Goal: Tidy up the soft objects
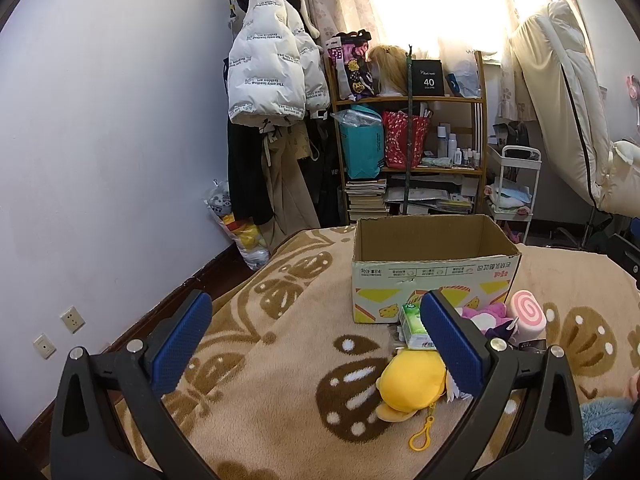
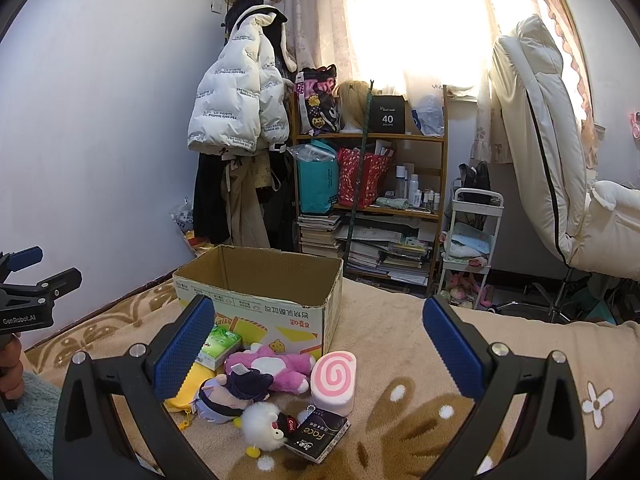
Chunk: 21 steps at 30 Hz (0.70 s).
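Observation:
An open cardboard box (image 1: 434,272) (image 2: 264,300) stands on a beige patterned blanket. In front of it lie soft toys: a yellow plush (image 1: 412,382) (image 2: 186,390), a purple plush (image 2: 276,364), a pink swirl roll cushion (image 1: 528,314) (image 2: 334,378), a small dark-hatted doll (image 2: 230,394), a white fluffy chick (image 2: 264,424), a green tissue pack (image 1: 416,326) (image 2: 220,346) and a black "Face" pack (image 2: 318,436). My left gripper (image 1: 316,344) is open and empty above the blanket, left of the pile. My right gripper (image 2: 320,348) is open and empty above the toys.
The left gripper's body (image 2: 28,296) shows at the left edge of the right wrist view. A wooden shelf (image 2: 368,200), hanging coats (image 1: 276,80), a white cart (image 2: 472,240) and a padded chair (image 2: 560,168) stand beyond the bed. A blue fuzzy cloth (image 1: 604,428) lies near me.

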Motion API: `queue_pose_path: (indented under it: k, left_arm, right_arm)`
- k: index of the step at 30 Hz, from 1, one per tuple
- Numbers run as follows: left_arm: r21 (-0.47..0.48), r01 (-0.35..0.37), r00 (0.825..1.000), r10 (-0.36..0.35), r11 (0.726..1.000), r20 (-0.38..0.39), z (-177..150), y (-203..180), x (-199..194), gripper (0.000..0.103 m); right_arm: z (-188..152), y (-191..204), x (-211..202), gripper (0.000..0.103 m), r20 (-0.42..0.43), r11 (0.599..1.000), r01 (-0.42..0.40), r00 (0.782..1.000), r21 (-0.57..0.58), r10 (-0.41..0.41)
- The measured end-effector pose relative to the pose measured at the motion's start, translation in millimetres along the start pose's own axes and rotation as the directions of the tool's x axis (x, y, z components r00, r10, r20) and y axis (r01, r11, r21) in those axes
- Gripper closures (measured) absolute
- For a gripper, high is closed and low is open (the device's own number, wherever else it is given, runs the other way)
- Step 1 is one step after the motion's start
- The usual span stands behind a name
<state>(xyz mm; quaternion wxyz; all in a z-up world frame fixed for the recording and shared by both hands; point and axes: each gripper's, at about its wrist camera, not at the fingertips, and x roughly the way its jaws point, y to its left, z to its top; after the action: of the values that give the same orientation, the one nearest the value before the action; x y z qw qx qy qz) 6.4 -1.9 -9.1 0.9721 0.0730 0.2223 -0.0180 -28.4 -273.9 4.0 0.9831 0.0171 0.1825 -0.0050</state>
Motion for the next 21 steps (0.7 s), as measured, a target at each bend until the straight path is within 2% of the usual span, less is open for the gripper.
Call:
queue_pose_path:
  k: [21]
  left_arm:
    - [0.004, -0.005, 1.000, 0.005, 1.000, -0.013, -2.2, -2.1, 2.8, 0.001]
  right_arm:
    - [-0.9, 0.3, 1.8, 0.000, -0.003, 1.000, 0.001, 1.000, -0.001, -0.001]
